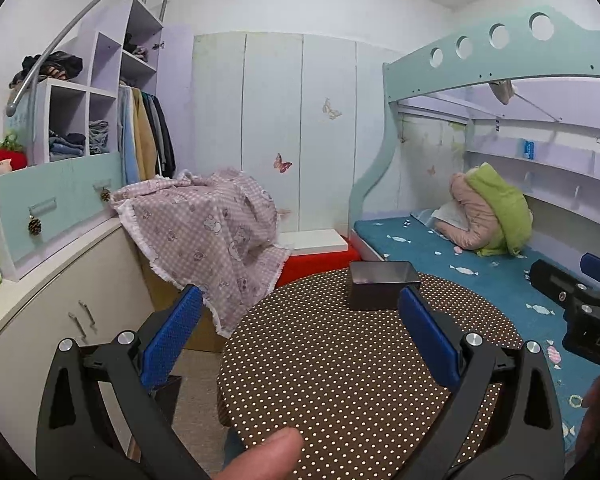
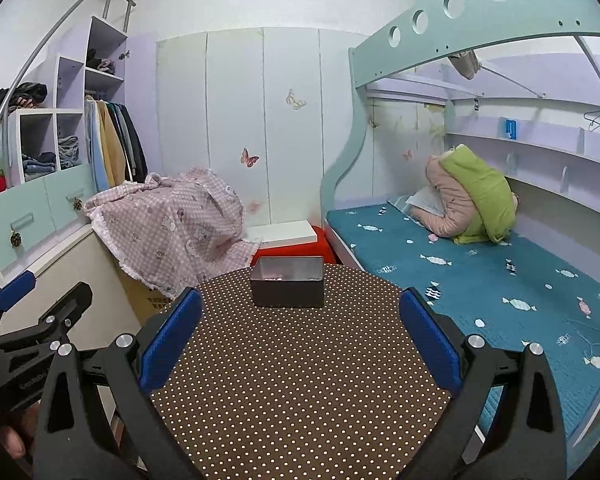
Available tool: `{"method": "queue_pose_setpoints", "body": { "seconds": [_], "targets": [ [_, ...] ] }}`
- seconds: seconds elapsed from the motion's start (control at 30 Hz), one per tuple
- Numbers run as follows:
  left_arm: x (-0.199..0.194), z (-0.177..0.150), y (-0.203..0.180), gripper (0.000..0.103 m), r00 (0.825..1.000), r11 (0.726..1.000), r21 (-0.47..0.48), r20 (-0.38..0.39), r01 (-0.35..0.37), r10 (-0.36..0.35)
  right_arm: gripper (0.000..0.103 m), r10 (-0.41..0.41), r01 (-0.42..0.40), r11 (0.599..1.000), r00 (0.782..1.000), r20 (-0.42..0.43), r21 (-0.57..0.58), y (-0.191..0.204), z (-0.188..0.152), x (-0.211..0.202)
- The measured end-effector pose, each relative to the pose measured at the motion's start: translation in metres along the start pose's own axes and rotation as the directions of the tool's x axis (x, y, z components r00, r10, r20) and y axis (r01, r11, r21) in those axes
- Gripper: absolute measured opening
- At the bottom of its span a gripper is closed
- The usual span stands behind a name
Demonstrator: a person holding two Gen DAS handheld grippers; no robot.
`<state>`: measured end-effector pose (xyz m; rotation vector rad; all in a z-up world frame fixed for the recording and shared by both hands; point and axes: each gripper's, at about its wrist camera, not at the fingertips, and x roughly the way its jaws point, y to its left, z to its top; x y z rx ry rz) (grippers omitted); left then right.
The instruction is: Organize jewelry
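Note:
A dark grey metal tin (image 1: 383,285) (image 2: 287,286) stands open at the far side of a round table with a brown polka-dot cloth (image 1: 340,368) (image 2: 300,360). In the right wrist view a few small pale items lie on its bottom; I cannot tell what they are. My left gripper (image 1: 300,308) hovers open above the table's near left part, nothing between its blue pads. My right gripper (image 2: 300,312) is also open and empty, pointing at the tin from the near side. Each gripper shows at the edge of the other's view. A thumb (image 1: 264,456) shows at the bottom.
A low bed with a teal candy-print cover (image 2: 480,280) lies right of the table. A pink checked cloth (image 1: 208,232) drapes a box at the left, beside a white cabinet (image 1: 60,300). A red stool with a white top (image 2: 288,240) stands behind the table.

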<state>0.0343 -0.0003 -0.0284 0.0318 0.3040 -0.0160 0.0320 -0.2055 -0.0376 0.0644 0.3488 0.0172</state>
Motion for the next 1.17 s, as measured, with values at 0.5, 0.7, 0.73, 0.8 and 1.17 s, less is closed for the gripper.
{"method": "queue_pose_setpoints", "body": {
  "seconds": [0.5,0.7,0.73,0.8,1.17],
  "targets": [
    [-0.016,0.003,0.010,0.098,0.999,0.999,-0.017,0.030,-0.027,0.027,0.095,0.011,-0.011,1.000,1.000,0.009,-0.017,0.010,0.000,-0.007],
    [-0.017,0.004,0.009,0.098,0.999,0.999,-0.026,0.026,-0.022,0.023,0.095,0.016,-0.016,1.000,1.000,0.003,-0.012,0.012,-0.001,-0.005],
    [-0.017,0.004,0.010,0.098,0.999,0.999,-0.028,0.026,-0.019,0.020,0.095,0.017,-0.017,1.000,1.000,0.001,-0.012,0.012,-0.001,-0.005],
    [-0.018,0.005,0.011,0.098,0.999,0.999,-0.031,0.031,-0.011,0.012,0.095,0.018,-0.018,1.000,1.000,-0.001,-0.012,0.012,-0.001,-0.005],
    [-0.020,0.005,0.009,0.098,0.999,0.999,-0.020,0.029,-0.025,0.025,0.095,0.023,-0.023,1.000,1.000,0.001,-0.002,0.011,0.000,-0.005]
  ]
}}
